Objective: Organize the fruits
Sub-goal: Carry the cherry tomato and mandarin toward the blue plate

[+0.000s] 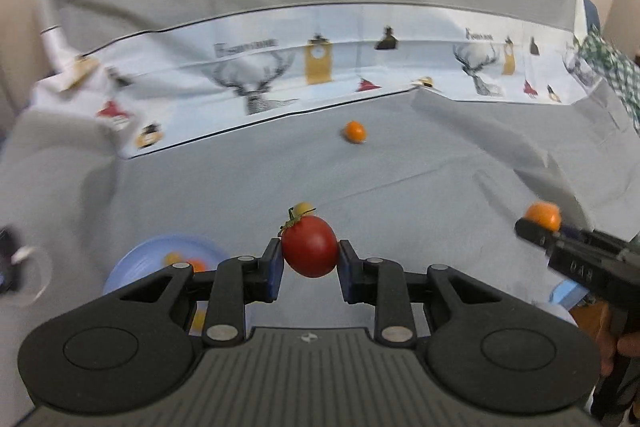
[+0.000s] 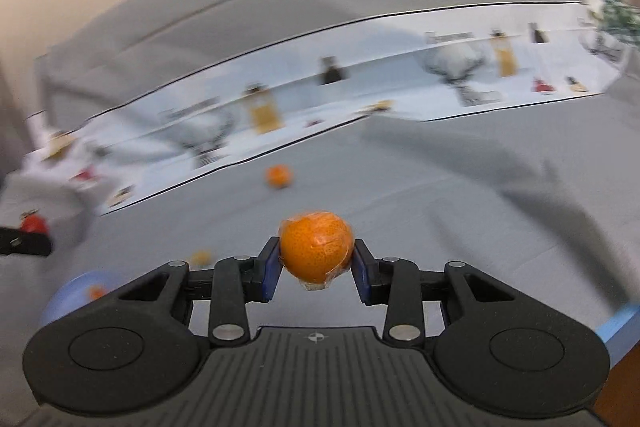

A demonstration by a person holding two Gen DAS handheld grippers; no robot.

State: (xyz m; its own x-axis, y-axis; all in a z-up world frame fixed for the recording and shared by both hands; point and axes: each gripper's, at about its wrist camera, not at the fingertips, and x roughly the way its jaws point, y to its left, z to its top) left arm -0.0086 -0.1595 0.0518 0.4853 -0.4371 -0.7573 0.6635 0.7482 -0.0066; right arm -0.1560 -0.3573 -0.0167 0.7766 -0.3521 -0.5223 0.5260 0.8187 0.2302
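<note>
My left gripper [image 1: 310,257] is shut on a red cherry tomato [image 1: 310,251] with a green stem, lifted above the grey cloth. Behind the tomato peeks a small yellow fruit [image 1: 303,207]. My right gripper [image 2: 316,261] is shut on a small orange wrapped in clear film [image 2: 316,245], also off the cloth. In the left wrist view the right gripper [image 1: 538,223] shows at the right edge with its orange [image 1: 543,214]. Another small orange [image 1: 355,131] [image 2: 279,175] lies alone on the cloth near the printed band.
A blue plate [image 1: 132,263] [image 2: 66,297] with small orange and yellow fruits sits at lower left. A second blue rim [image 2: 618,323] shows at the right. A folded band printed with deer and bottles [image 1: 320,67] crosses the grey cloth. A person's hand [image 1: 622,345] is at far right.
</note>
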